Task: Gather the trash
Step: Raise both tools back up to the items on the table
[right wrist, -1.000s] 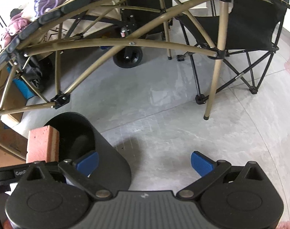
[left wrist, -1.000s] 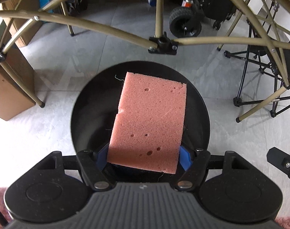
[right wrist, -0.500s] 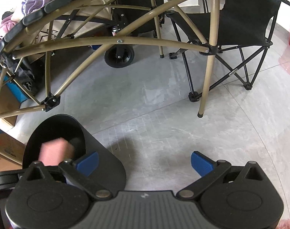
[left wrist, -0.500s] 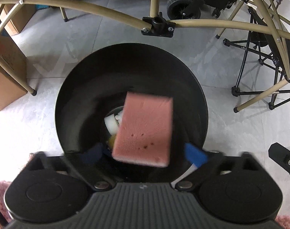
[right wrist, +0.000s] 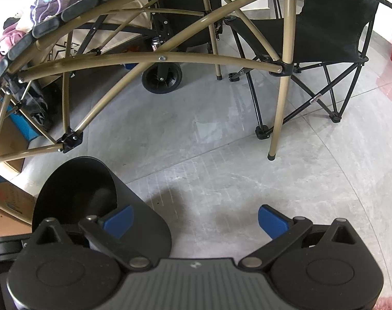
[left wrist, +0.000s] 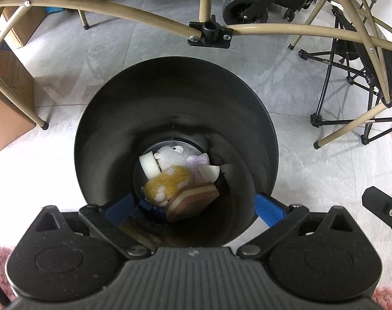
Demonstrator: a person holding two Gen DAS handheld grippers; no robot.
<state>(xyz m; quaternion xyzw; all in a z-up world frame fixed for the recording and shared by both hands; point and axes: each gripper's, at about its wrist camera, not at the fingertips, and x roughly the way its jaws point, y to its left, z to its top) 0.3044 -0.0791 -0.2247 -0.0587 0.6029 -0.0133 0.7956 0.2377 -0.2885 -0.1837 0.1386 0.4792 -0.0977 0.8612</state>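
No readable writing anywhere; the print on the brown cardboard box point(left wrist: 7, 103) is too blurry to make out. The left gripper point(left wrist: 193, 206) points straight down into the round black trash bin point(left wrist: 113, 118), jaws wide apart, holding nothing. The pink rectangular sponge point(left wrist: 193, 201) lies at the bin's bottom among other scraps. The right gripper point(right wrist: 194, 218) hangs over the grey tile floor point(right wrist: 221, 155) just beside the bin, also spread wide and empty.

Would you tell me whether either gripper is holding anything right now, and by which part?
Nothing is held. The left gripper is open above the bin, with the sponge lying inside. The right gripper is open too.
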